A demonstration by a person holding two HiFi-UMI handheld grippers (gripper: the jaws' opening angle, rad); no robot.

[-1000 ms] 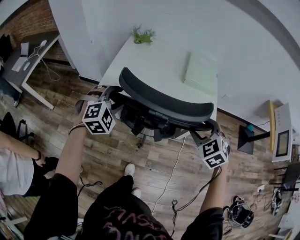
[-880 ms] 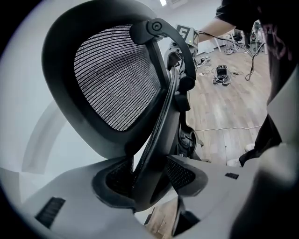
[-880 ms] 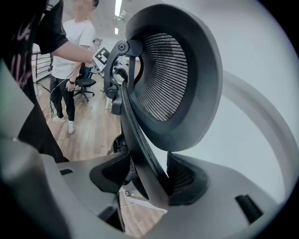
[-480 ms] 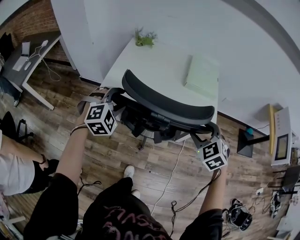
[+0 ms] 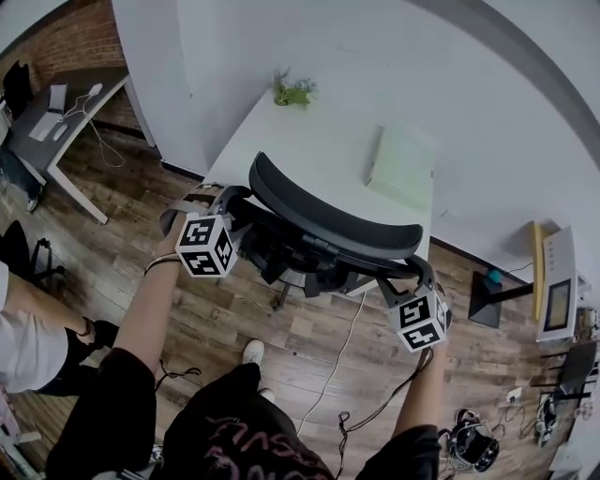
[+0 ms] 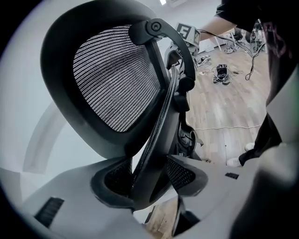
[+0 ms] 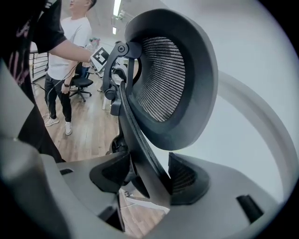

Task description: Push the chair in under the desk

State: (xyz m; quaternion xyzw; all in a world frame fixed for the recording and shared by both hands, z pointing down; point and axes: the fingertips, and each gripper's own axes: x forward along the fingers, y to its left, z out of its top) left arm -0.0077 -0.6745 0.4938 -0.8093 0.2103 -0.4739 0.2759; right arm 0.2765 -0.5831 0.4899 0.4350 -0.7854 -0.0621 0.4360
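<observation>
The left tool (image 6: 149,177) is clamped on the 9 o'clock end of the back frame of the chair (image 5: 328,220) and the right tool (image 7: 145,175) on its 3 o'clock end, probably so an even shove drives the chair, standing at the near edge of the table (image 5: 319,141), straight toward 12 o'clock underneath.

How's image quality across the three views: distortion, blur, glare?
Head view: strong fisheye, the desk edges bow, light is even, and the chair is sharp. Left gripper view: dark round vignette, the jaws close to the lens are soft, the headrest mesh is crisp. Right gripper view: same vignette and soft jaws, ceiling lights blown out, no motion blur.
</observation>
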